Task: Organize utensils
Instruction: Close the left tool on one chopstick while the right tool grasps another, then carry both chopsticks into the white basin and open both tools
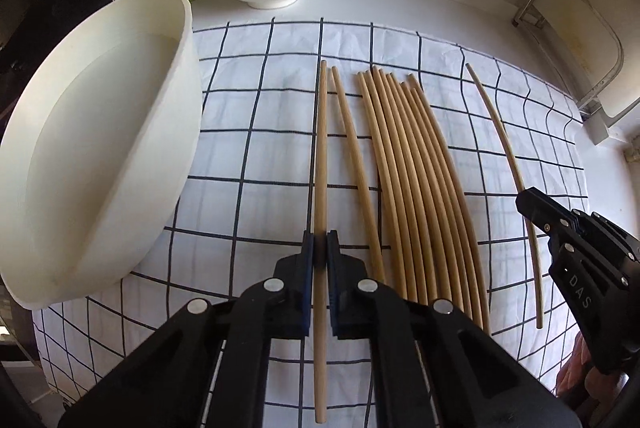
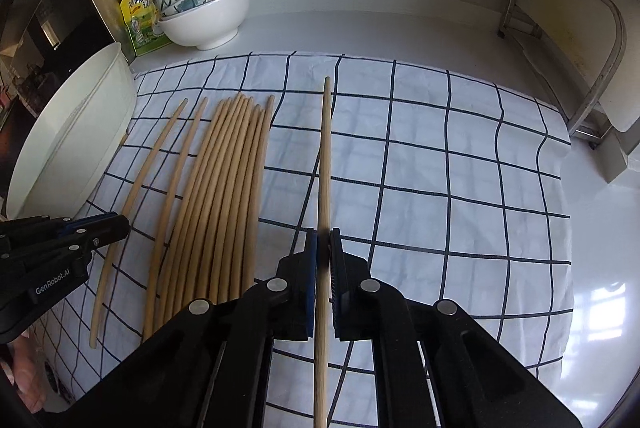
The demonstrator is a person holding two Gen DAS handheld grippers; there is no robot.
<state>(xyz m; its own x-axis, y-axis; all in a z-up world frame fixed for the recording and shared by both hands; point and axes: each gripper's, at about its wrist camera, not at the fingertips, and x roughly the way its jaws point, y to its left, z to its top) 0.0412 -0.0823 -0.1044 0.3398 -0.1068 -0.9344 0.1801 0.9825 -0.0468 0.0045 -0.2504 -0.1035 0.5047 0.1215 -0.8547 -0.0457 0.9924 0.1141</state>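
Plainly, "GenRobot.AI" marks the left gripper [image 2: 116, 226] clamping a chopstick [image 1: 320, 164].

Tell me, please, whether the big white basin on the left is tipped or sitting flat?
Tipped: the white basin leans on its side, its mouth facing the chopsticks.

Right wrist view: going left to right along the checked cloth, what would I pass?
White basin → two loose chopsticks → bundle of chopsticks → single chopstick pinched in the right claw → bare checked cloth.
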